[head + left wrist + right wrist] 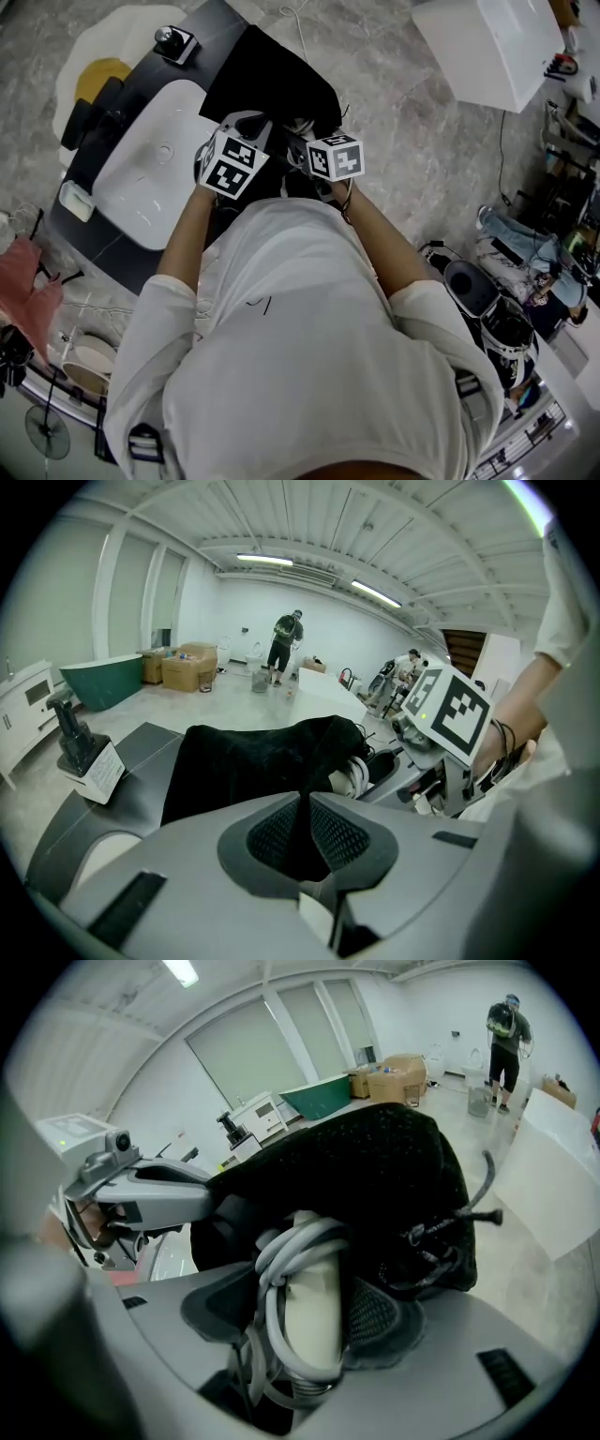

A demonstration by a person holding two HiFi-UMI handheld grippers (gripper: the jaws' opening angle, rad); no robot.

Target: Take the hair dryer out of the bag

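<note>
risks first: the right gripper (314, 1288) has its jaws spread wide around the hair dryer (319, 1241) handle. one pad looks to sit on the handle, the other on the wrapped cord (269, 1288). a grip partly on cord loops could slip or roll once the pull starts, and the dryer could drop back in. the body past the jaw tips is still swallowed by the black bag (375, 1157), so the wider head may catch on the mouth and drag the whole bag along. the drawstring (473, 1215) hangs just to the right of the right jaw and could snag. the left gripper (303, 799) is pressed nearly together, pinching a fold of bag fabric right at its tips. it's a thin bite, and if it pulls free nothing anchors the bag.

the dryer: only the handle shows, pale cream, smooth and rounded, with grey cord coiled around it in several loops. it stands roughly upright between the right jaws, base toward the camera and top end inside the bag mouth. can't tell its head shape, it's hidden. the bag is soft and dark, slumped ahead of both tools.
</note>
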